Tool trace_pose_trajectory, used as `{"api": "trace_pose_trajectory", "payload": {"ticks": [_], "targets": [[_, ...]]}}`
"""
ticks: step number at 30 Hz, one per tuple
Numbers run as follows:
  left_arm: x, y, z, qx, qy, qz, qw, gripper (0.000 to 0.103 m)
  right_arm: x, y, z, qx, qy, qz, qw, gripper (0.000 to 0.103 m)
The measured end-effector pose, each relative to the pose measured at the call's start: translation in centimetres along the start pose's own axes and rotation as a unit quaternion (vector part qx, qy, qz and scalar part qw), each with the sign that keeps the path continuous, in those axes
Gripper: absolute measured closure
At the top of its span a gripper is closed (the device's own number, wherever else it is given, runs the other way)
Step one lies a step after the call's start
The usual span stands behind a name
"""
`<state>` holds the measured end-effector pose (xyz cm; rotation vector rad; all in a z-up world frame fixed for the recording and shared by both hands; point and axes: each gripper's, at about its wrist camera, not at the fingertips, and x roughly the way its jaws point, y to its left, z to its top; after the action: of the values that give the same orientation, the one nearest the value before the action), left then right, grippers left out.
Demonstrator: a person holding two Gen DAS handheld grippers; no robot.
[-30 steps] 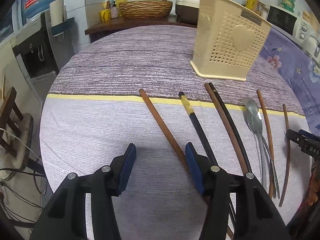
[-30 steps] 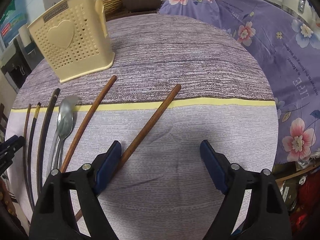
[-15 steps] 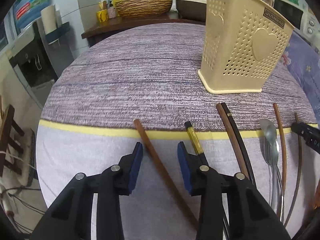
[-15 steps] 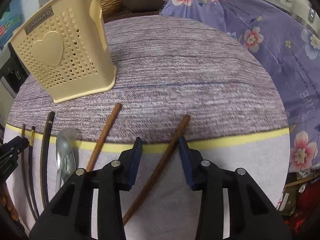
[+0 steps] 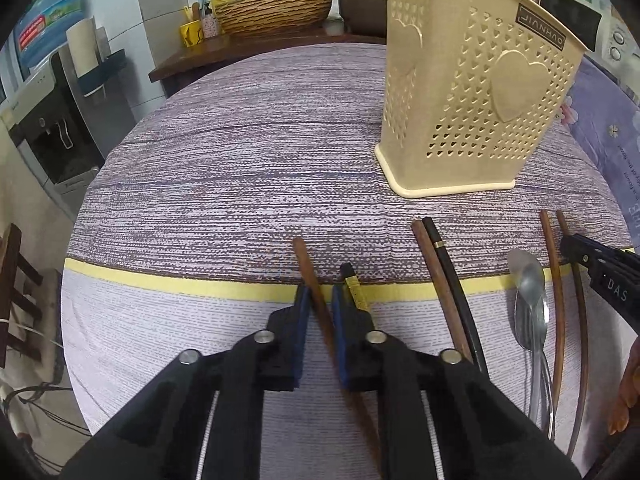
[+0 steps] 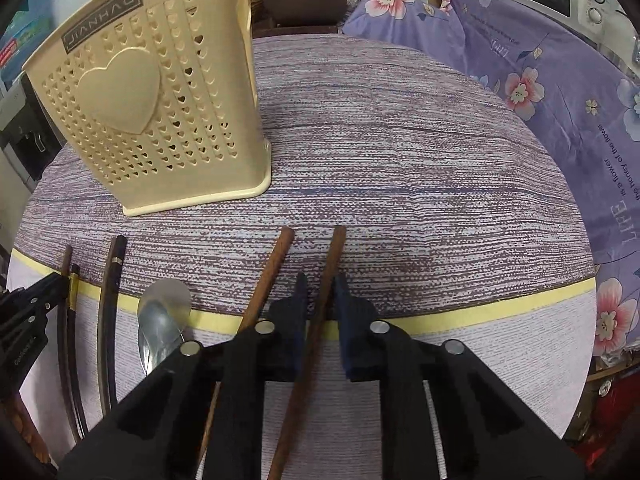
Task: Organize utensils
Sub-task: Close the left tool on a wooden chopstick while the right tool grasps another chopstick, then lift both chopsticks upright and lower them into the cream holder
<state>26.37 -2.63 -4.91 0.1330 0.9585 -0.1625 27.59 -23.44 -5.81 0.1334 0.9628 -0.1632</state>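
My left gripper (image 5: 320,300) is closing hard on a brown chopstick (image 5: 305,261) lying on the tablecloth, its blue pads pressed against both sides. My right gripper (image 6: 322,292) is closing the same way on another brown chopstick (image 6: 335,250). A second brown chopstick (image 6: 276,264) lies just left of it. Between the grippers lie a metal spoon (image 5: 528,292), a brown and black chopstick pair (image 5: 436,272) and a black chopstick with a yellow band (image 5: 354,288). The cream perforated utensil holder (image 5: 468,92) stands upright beyond them.
The round table (image 5: 224,168) carries a purple striped cloth with a yellow band. A floral purple cover (image 6: 560,92) lies to the right. A woven basket (image 5: 276,10) sits on a wooden shelf behind, and a water dispenser (image 5: 52,120) stands at the left.
Both grippers moved forward along the table toward the holder and went from wide open to shut, each taking a brown chopstick between its pads.
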Motion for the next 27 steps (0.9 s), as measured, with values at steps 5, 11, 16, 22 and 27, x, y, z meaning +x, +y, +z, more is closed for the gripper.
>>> {"api": "trace_pose_trajectory", "payload": {"ticks": [5, 11, 16, 22, 27], "targets": [[0.2, 0.0, 0.4, -0.006, 0.000, -0.006, 1.0000, 0.093, 0.0, -0.4, 0.2, 0.010, -0.002, 0.010, 1.000, 0.093], [0.4, 0.2, 0.8, -0.013, 0.000, -0.018, 0.9998, 0.095, 0.2, -1.7, 0.3, 0.038, -0.001, 0.053, 0.998, 0.094], [-0.4, 0.7, 1.1, -0.025, -0.013, -0.033, 0.9991, 0.095, -0.9, -2.7, 0.3, 0.050, -0.016, 0.085, 0.995, 0.094], [-4.6, 2.2, 2.1, -0.044, -0.067, -0.060, 0.9949, 0.095, -5.6, -4.6, 1.2, 0.052, -0.074, 0.119, 0.989, 0.095], [-10.4, 3.6, 2.9, -0.052, -0.138, -0.073, 0.9863, 0.095, -11.2, -6.7, 2.3, 0.041, -0.145, 0.129, 0.980, 0.095]]}}
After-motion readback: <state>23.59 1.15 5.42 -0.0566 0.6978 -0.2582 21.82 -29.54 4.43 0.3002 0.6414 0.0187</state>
